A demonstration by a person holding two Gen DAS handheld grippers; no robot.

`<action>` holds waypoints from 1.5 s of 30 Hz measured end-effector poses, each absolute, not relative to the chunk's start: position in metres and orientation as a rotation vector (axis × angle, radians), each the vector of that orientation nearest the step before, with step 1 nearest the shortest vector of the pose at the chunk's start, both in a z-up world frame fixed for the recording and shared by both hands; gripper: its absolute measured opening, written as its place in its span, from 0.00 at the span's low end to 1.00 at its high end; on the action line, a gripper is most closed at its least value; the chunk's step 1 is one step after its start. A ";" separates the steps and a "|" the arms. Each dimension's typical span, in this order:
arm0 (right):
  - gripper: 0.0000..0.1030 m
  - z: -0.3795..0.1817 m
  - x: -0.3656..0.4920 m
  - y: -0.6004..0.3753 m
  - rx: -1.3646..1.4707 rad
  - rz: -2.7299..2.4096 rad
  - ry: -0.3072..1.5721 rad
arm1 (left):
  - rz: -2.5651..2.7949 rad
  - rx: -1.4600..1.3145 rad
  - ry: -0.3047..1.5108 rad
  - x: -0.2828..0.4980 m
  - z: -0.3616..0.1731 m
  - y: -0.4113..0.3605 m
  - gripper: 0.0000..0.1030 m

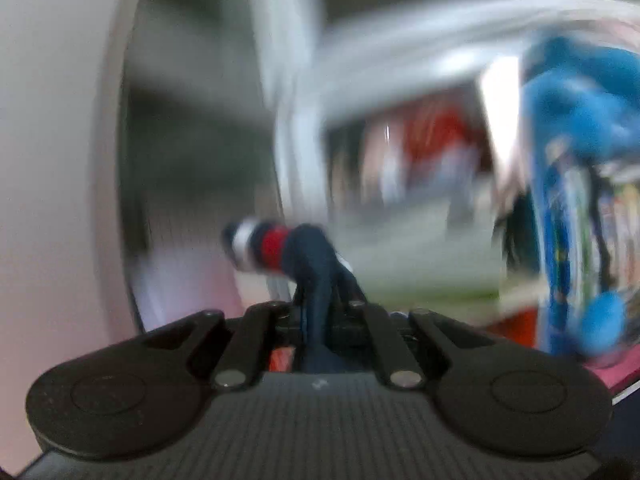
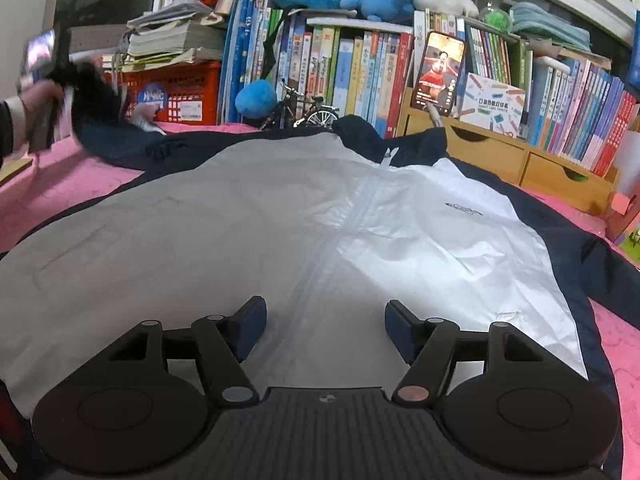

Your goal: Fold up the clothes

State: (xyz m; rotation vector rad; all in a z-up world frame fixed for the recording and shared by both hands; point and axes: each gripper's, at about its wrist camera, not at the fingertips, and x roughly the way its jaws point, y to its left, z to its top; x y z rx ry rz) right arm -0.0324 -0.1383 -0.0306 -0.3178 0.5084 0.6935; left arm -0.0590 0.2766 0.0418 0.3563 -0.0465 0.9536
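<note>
Two grippers in play. Left gripper (image 1: 316, 316), low centre of its badly blurred view, has its jaws clamped on a navy sleeve with a red-and-white striped cuff (image 1: 316, 264); the cuff probably hangs free beyond the fingers. Right gripper (image 2: 325, 330) hovers with jaws apart, nothing between them, over the white-and-navy zip-front jacket (image 2: 280, 216) spread flat on the pink quilted bedcover (image 2: 60, 184), mid-frame. Bookshelf of colourful books (image 2: 352, 68) along the top.
</note>
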 end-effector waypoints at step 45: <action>0.68 -0.027 -0.026 -0.144 -0.282 0.698 0.542 | 0.982 -0.175 0.666 -0.006 -0.022 0.341 0.29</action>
